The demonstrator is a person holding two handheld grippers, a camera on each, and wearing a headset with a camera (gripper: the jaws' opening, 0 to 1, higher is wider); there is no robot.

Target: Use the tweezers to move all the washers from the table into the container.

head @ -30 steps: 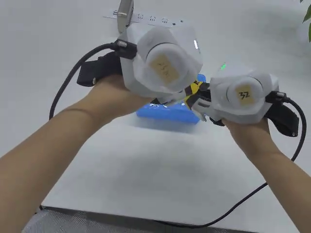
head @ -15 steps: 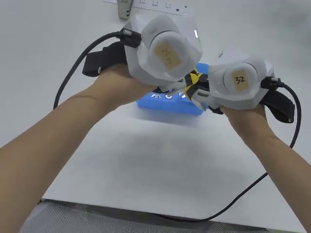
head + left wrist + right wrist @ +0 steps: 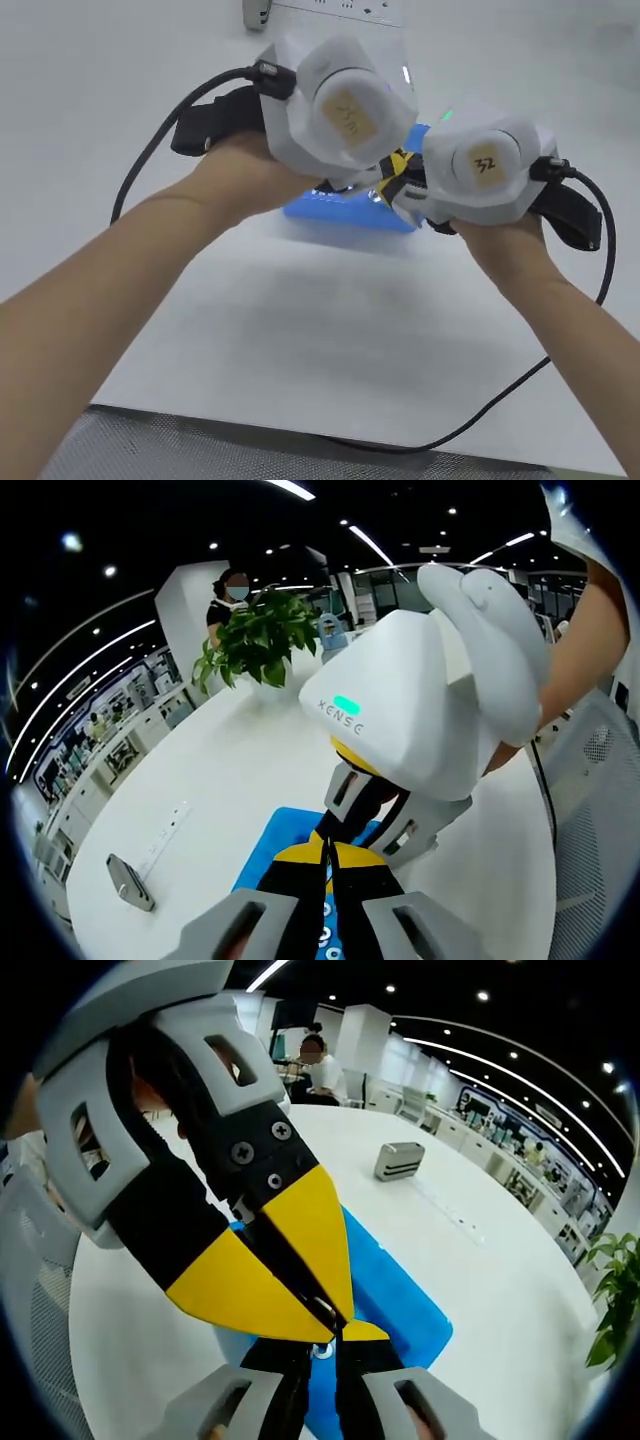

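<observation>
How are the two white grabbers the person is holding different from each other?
The left gripper sits higher in the head view; the right gripper sits lower. The right sticker reads 32; the left sticker is too blurry to read. The right one shows a green light, the left one a white light. Both have white shells and yellow-and-black fingers, meeting above the blue container.

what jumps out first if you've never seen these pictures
Two bulky white handheld units are held close together over the middle of the table, with the yellow-tipped left tongs and right tongs almost nose to nose. Just beneath the tips lies a bright blue container, vivid against the white table.
</observation>
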